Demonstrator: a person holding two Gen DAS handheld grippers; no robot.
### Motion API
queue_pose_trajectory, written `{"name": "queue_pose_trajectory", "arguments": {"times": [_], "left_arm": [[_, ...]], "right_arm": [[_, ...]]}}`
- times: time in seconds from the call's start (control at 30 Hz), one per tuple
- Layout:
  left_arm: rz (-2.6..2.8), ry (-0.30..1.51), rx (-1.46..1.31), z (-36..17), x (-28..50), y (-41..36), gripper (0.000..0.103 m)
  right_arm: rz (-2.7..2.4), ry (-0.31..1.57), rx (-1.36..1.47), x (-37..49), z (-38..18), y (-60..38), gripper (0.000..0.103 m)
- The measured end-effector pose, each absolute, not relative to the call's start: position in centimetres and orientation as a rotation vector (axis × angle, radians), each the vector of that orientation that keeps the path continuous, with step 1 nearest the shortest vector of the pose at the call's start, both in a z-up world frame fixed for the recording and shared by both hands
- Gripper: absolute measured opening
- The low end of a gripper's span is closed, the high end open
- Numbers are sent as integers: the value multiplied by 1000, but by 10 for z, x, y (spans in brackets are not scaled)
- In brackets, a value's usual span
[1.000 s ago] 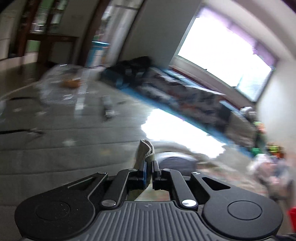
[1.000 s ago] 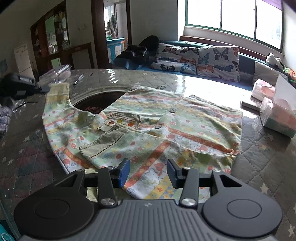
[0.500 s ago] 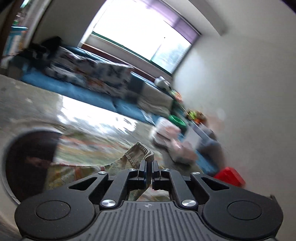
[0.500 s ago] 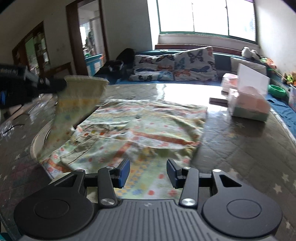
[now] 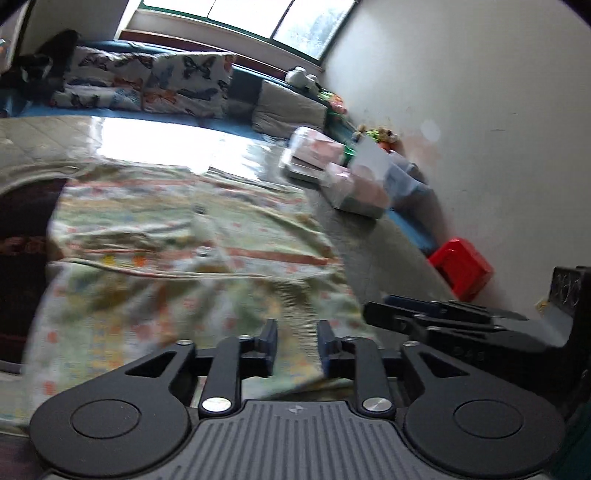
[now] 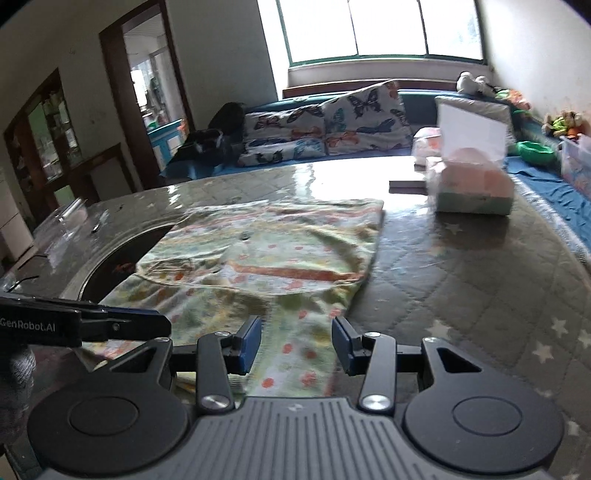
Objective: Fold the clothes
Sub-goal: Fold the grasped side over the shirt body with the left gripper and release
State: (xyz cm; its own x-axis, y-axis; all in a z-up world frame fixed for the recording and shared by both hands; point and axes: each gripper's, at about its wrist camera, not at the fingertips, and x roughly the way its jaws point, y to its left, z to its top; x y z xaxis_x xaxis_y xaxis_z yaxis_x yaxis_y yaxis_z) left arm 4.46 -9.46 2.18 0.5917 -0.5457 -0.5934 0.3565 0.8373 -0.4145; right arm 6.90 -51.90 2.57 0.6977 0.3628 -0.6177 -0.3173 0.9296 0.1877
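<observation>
Both grippers hang low over the near hem of a printed child's shirt (image 6: 266, 258) spread on the quilted table (image 6: 461, 280). The left gripper (image 5: 297, 345), jaws just parted and empty, sits beside the right gripper (image 6: 295, 341), whose jaws stand half open on nothing. The garment lies directly ahead of both, its long axis running away toward the butterfly cushions (image 6: 328, 122) and window (image 6: 384, 29).

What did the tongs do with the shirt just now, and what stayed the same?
The left tongs carried a sleeve of the patterned shirt across and laid it over the shirt's body. Their jaws have just been opening, so the sleeve is let go and nothing is pinched between them. The right tongs stayed open and empty over the near edge. The tissue box did not move.
</observation>
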Motion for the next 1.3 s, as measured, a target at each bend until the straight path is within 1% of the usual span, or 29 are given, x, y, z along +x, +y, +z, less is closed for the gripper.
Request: {"name": "queue_pose_trajectory", "arguments": {"times": [0.07, 0.13, 0.3, 0.37, 0.43, 0.47, 0.53, 0.63, 0.77, 0.9, 1.07, 1.13, 1.2, 1.23, 1.3], "left_arm": [[-480, 761, -251, 23, 46, -78, 29], [-416, 754, -251, 21, 49, -57, 29], [-288, 755, -263, 13, 58, -15, 29], [-256, 756, -267, 9, 62, -4, 29], [-234, 763, -270, 4, 66, 3, 29], [-226, 768, -271, 1, 68, 5, 29], [-217, 778, -273, -5, 72, 8, 29], [-192, 787, -274, -8, 75, 13, 29], [-180, 766, -289, -1, 77, 16, 28], [-203, 727, -238, 6, 85, 3, 28], [-170, 761, -170, -9, 103, -6, 27], [-168, 757, -166, -9, 102, -5, 28], [-166, 752, -164, -8, 102, -3, 28], [-165, 750, -166, -6, 100, -2, 28], [-179, 740, -172, 2, 95, -3, 28]], "right_arm": [[399, 715, 66, 75, 22, -512, 42], [417, 730, 67, 81, 19, -505, 37], [435, 760, 66, 103, 7, -487, 36], [434, 776, 66, 110, 1, -482, 35], [432, 789, 68, 115, -3, -480, 27], [433, 791, 70, 115, -5, -479, 27], [430, 790, 69, 116, -4, -478, 15], [409, 780, 60, 115, -1, -478, 6], [396, 738, 42, 112, 9, -476, 5], [392, 699, 21, 110, 19, -473, 4], [357, 754, 14, 119, 6, -474, 5], [344, 777, 6, 122, 0, -476, 9], [347, 764, -3, 120, 4, -477, 10], [354, 754, -8, 118, 8, -477, 13], [385, 739, -23, 112, 15, -475, 14]]}}
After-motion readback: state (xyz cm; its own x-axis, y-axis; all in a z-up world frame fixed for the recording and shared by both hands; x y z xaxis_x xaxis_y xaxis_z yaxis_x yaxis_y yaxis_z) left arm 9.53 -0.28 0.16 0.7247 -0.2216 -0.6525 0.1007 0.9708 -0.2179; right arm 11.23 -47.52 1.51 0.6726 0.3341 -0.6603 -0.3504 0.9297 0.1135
